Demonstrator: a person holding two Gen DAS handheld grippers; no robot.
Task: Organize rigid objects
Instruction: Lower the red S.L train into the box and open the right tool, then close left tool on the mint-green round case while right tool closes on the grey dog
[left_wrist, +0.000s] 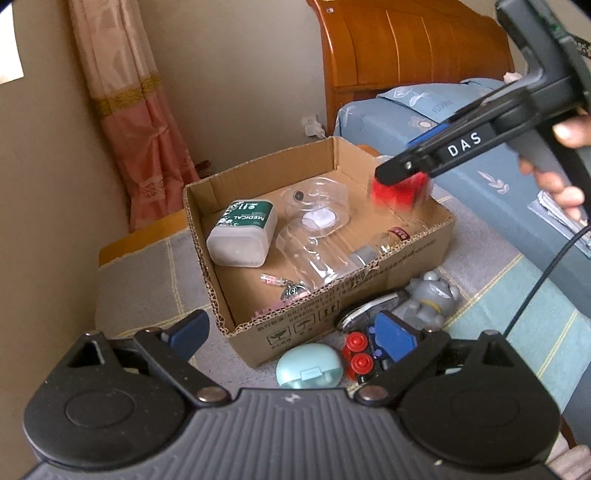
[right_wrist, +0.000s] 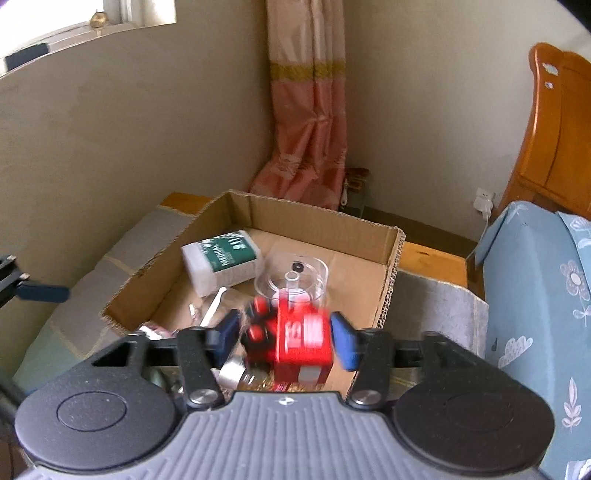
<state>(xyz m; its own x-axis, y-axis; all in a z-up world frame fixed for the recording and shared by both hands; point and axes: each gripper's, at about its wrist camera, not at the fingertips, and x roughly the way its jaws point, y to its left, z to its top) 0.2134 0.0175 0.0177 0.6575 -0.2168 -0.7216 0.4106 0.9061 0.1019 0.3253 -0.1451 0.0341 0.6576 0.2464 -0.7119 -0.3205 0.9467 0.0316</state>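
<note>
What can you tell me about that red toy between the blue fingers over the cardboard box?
The red blocky toy vehicle, seemingly hard plastic with black wheels capped in red and a white-marked panel, is motion-blurred. It sits between the right gripper's blue pads, which stand apart from its sides, so it looks released rather than pinched. It is above the open brown cardboard box, near the right-hand wall in the right wrist view. Whether it touches anything below is unclear.

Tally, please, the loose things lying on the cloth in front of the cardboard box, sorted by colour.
Mint green: 1, the clamshell case
Red and black: 1, the toy vehicle
Grey: 1, the bear figurine
Silver and black: 1, a curved object, partly hidden, so I cannot tell what it is
Total: 4
</note>
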